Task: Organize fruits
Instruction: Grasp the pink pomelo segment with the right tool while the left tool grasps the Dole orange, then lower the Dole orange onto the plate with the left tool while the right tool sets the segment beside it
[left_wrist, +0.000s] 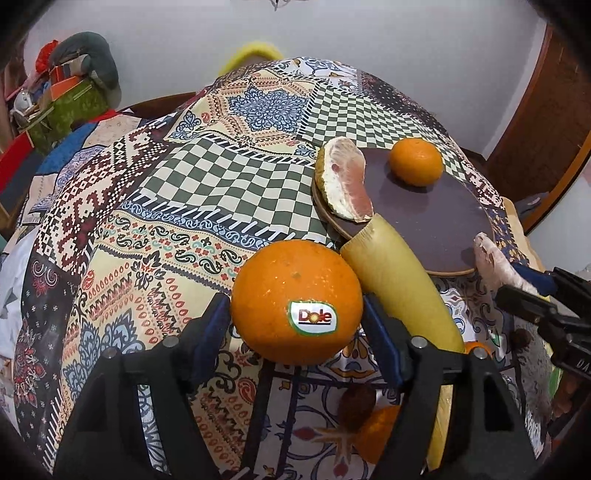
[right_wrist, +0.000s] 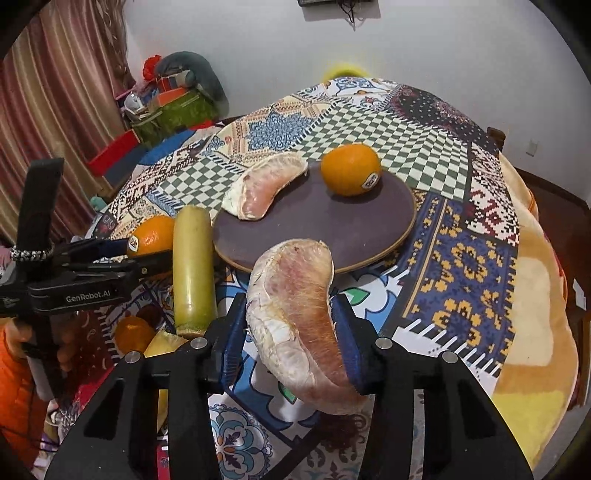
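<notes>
Between the blue pads of the right claw (right_wrist: 291, 332) sits a peeled pomelo segment (right_wrist: 295, 317), pink flesh with white pith; both pads press its sides, so the claw is closed on it, just in front of the near rim of a round brown wooden board (right_wrist: 317, 229). On that board lie a second pomelo segment (right_wrist: 264, 190) at the far left edge and an orange (right_wrist: 350, 169) with a sticker toward the back. The two are apart.

The left claw (left_wrist: 297, 306) brackets a second orange (left_wrist: 296, 301) bearing a Dole label. Its pads stand at either side of the fruit; whether they press on it cannot be told from these views. This orange sits just left of the board, close beside a pale yellow-green cut stalk (right_wrist: 194, 266) that lies lengthwise on the surface with its far end at the board's rim.

More orange pieces (right_wrist: 133, 334) lie near the stalk's near end, partly hidden by the claws. A patchwork-pattern cloth (left_wrist: 207, 177) covers the surface. An orange sleeve (right_wrist: 18, 376) shows at the lower left of the right wrist view.
</notes>
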